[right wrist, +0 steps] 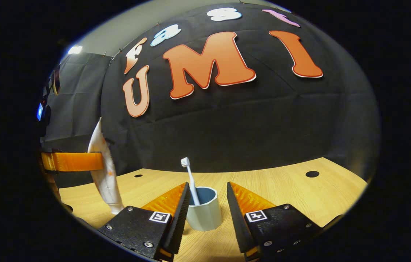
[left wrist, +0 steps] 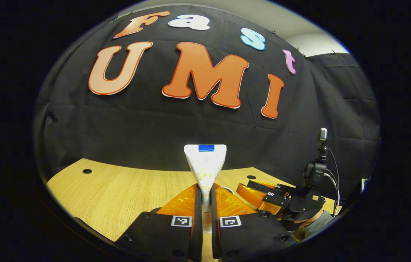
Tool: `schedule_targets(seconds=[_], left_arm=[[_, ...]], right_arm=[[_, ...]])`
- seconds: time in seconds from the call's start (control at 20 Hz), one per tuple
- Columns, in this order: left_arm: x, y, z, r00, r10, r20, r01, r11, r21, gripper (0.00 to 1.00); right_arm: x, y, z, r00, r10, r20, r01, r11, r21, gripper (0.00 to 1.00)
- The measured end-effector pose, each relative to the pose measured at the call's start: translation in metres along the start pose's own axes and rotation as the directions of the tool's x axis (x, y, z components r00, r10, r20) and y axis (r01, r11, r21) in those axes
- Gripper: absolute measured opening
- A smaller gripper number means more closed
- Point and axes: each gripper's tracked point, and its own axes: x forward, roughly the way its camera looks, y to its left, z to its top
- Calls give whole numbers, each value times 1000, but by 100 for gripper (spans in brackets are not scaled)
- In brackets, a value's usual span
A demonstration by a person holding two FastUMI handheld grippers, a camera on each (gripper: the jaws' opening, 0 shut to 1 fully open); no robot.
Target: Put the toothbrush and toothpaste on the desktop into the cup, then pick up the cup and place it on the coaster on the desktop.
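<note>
In the left gripper view my left gripper (left wrist: 205, 207) is shut on a white toothpaste tube (left wrist: 205, 163) that stands upright between its fingers, flat end up, above the wooden desktop (left wrist: 118, 189). The right gripper view shows the same tube (right wrist: 104, 171) at the far left, held in the air by the left gripper's fingers (right wrist: 70, 161). A pale blue cup (right wrist: 204, 209) stands on the desktop with a white toothbrush (right wrist: 190, 178) in it, head up. My right gripper (right wrist: 207, 198) is open, one finger on each side of the cup, not pressing it.
The wooden desktop (right wrist: 292, 196) has small round holes (right wrist: 312, 174) near its back edge. In the left gripper view the right gripper (left wrist: 274, 198) and a sleeve (left wrist: 314, 225) show at the lower right. Black cloth closes off the back.
</note>
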Motion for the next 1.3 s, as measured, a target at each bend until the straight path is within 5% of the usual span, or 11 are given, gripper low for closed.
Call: schedule_targets(seconds=[0.3, 0.8, 1.3], left_arm=[[29, -15, 13, 996, -17, 87, 18, 1000, -6, 14], [84, -23, 11, 985, -17, 170, 21, 1000, -23, 13], [120, -11, -56, 999, 20, 37, -19, 999, -43, 14]], right_arm=[[-18, -12, 31, 997, -14, 72, 14, 1000, 0, 75], [-22, -30, 34, 994, -54, 92, 46, 995, 89, 73], [-30, -34, 41, 989, -72, 127, 64, 996, 67, 73]])
